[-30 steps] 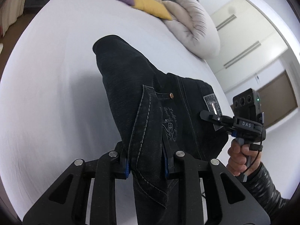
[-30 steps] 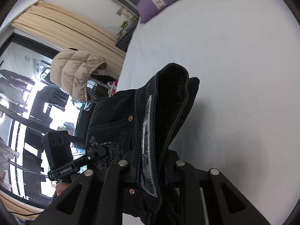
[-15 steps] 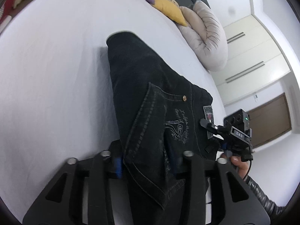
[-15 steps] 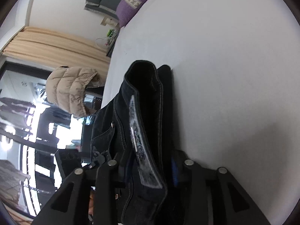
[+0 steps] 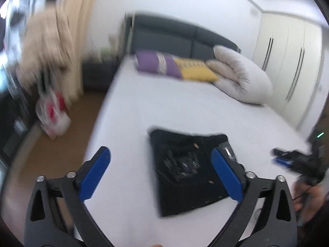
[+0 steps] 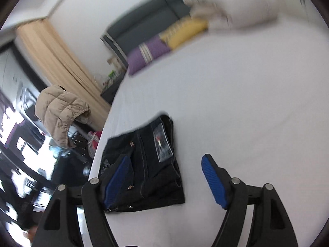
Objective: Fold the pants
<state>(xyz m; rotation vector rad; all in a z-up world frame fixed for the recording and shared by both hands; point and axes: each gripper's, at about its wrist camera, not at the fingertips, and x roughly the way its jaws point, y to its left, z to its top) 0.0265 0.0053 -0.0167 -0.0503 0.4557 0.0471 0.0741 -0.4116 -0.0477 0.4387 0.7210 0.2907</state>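
Half a second ago both of your grippers were clamped on the dark denim; now both have let go, and the pants (image 5: 189, 170) lie folded in a compact rectangle on the white bed (image 5: 185, 111).

Your left gripper (image 5: 160, 170) has its blue-padded fingers (image 5: 94, 173) spread wide, holding nothing. Whether it is above the sheet or resting on it I cannot tell. In its view the right-hand finger overlaps the edge of the folded bundle, but contact is not clear. Your right gripper (image 6: 164, 177) is likewise spread wide and holds nothing; its left-hand finger overlaps the denim near the embroidered pocket, while the other finger (image 6: 213, 181) sits over bare sheet. From the left wrist you can see the right gripper (image 5: 292, 160) off to the right, blurred, with your hand (image 5: 308, 201) on its handle.

The pants (image 6: 148, 164) lie near the bed's edge, patch label and rivets facing up. The sheet (image 6: 246, 103) around them is smooth.

At the head of the bed there are three soft items in a row: one purple pillow (image 5: 154, 63), one yellow pillow (image 5: 195, 72) and one folded pale duvet (image 5: 240, 78), against a dark headboard (image 5: 174, 35). A beige curtain (image 6: 51, 57) hangs by the window, one tan puffer jacket (image 6: 59, 115) hangs nearby, and white wardrobe doors (image 5: 287, 61) line the far wall. Both views are motion-blurred.
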